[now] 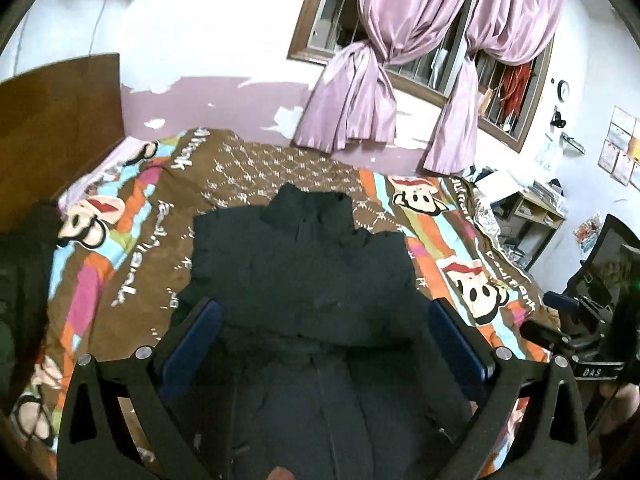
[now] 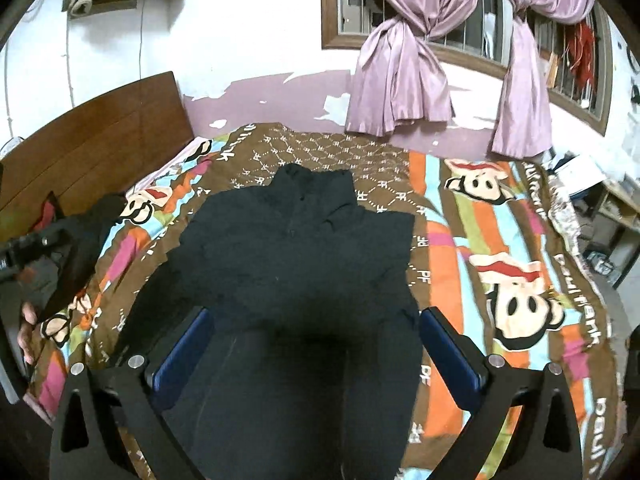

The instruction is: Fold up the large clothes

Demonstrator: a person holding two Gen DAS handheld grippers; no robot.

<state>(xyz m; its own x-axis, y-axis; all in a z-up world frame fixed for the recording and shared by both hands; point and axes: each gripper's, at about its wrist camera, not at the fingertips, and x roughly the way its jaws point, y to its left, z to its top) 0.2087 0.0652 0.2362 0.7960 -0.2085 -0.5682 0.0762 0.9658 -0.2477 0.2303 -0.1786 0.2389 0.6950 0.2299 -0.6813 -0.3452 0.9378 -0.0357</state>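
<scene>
Dark jacket (image 1: 304, 264) lies flat on the bed (image 1: 460, 248), collar toward the window.
Both grippers, left (image 1: 320, 344) and right (image 2: 316, 344), hover spread above it; only the left view shows a chair (image 1: 600, 288), and a fold near the hem, apparently.

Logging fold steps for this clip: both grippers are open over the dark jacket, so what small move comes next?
Probably lower the left hand-held gripper and right hand-held gripper onto the jacket's near end: it lies flat, collar away, ungrasped.
</scene>
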